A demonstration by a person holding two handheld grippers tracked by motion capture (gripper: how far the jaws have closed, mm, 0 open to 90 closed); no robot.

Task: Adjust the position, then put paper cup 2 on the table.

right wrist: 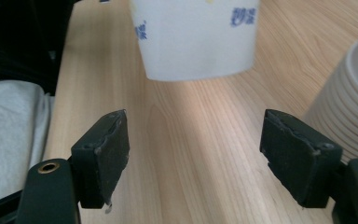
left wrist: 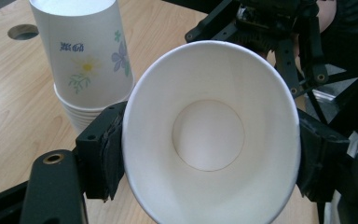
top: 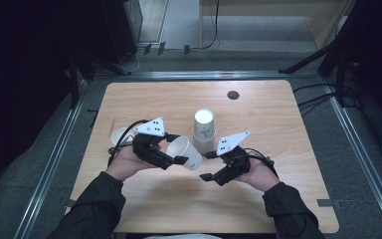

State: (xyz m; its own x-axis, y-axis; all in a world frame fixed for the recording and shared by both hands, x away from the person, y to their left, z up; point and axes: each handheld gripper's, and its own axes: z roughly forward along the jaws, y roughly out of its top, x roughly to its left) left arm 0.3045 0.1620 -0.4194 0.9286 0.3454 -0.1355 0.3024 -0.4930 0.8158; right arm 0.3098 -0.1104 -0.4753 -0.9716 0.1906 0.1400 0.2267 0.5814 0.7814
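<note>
A person at a wooden table (top: 278, 129) works two hand-held grippers over paper cups. The left gripper (top: 176, 148) is clamped on a single white cup (top: 185, 152), its pads pressing the rim from both sides so the mouth is squeezed into an oval; the left gripper view looks straight into that cup (left wrist: 209, 135), down to its round base, with the black pads (left wrist: 105, 149) tight against its wall. The cup is held on its side above the table near the centre, mouth turned toward the left hand (top: 129, 162).

At about 1 o'clock from the held cup stands a stack (top: 204, 130) of upside-down cups, the top one printed with flowers and blue lettering; the left gripper view shows the stack (left wrist: 86, 65) just behind the held cup. A further cup (top: 119, 135) lies at 9 o'clock of the left gripper, partly hidden by it.

The right gripper (top: 208, 166) sits at 4 o'clock from the held cup, its jaws apart with nothing between them. The right gripper view shows its pads (right wrist: 102, 154) wide over bare wood, the held cup (right wrist: 196, 37) ahead at 12 o'clock and the stack (right wrist: 349, 112) at 3 o'clock
</note>
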